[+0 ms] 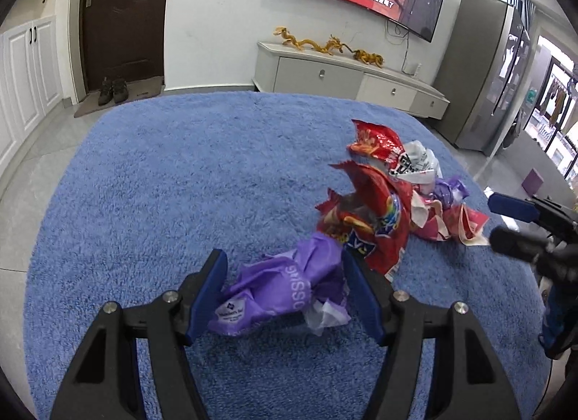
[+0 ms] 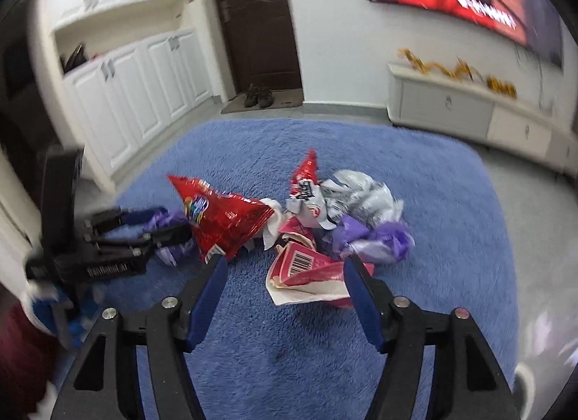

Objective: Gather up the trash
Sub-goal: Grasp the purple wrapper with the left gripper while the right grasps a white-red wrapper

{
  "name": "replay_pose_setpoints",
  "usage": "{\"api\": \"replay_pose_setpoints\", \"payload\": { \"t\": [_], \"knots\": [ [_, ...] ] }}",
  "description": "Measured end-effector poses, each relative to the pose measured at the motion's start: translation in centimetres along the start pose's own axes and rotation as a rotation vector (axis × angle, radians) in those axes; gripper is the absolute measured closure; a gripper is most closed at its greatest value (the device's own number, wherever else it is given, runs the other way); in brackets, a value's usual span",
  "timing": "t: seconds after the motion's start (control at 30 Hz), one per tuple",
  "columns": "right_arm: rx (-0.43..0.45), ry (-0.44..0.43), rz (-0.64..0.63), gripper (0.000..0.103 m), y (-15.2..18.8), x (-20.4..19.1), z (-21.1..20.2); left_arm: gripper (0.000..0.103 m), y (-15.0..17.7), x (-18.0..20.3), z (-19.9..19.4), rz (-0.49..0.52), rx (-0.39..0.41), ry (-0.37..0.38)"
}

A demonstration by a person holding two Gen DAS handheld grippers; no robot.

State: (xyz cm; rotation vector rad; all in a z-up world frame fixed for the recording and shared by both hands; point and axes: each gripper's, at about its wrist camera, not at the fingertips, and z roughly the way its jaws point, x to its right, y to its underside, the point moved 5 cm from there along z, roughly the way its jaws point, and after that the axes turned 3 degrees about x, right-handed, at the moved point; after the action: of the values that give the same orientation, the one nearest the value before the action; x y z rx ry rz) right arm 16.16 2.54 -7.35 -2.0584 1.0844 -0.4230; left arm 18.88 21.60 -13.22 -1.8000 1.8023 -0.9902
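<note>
A heap of snack wrappers lies on a blue rug [image 1: 162, 185]. My left gripper [image 1: 283, 293] is open, its fingers on either side of a crumpled purple wrapper [image 1: 281, 293], which lies on the rug. A big red chip bag [image 1: 368, 217] lies just beyond it, with a red-and-white wrapper [image 1: 393, 152] farther back. My right gripper [image 2: 285, 290] is open, its fingers astride a pink-and-white barcoded wrapper [image 2: 307, 271]. The red chip bag [image 2: 224, 217], a silver wrapper [image 2: 357, 196] and a purple wrapper [image 2: 375, 239] lie beyond it. The left gripper [image 2: 159, 232] shows at the left there.
The rug [image 2: 433, 203] lies on a grey tiled floor. A white TV cabinet [image 1: 346, 76] stands against the far wall under a television. A dark door with shoes [image 1: 113, 91] on a mat is at the back left. White cupboards [image 2: 137, 94] line the left wall.
</note>
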Motion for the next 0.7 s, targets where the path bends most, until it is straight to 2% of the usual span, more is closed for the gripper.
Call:
{"api": "replay_pose_setpoints", "payload": {
  "t": [0.23,0.27,0.4,0.5,0.7],
  "knots": [
    [-0.021,0.115,-0.187,0.038,0.9,-0.4,2.7,0.039,0.2,-1.1,0.1,-0.058,-0.008,0.061],
    [-0.023,0.120,-0.192,0.041,1.0,-0.3,3.0,0.039,0.2,-1.0,0.1,-0.053,-0.007,0.059],
    [-0.037,0.114,-0.202,0.066,1.7,-0.3,3.8,0.042,0.1,-0.5,0.1,-0.034,-0.003,0.056],
    [-0.035,0.106,-0.206,0.073,2.2,-0.5,3.4,0.044,0.1,-0.4,0.0,-0.032,-0.001,0.062],
    [-0.003,0.092,-0.163,0.089,2.6,-0.4,1.1,0.058,0.2,0.3,-0.4,-0.005,0.013,0.062]
  ]
}}
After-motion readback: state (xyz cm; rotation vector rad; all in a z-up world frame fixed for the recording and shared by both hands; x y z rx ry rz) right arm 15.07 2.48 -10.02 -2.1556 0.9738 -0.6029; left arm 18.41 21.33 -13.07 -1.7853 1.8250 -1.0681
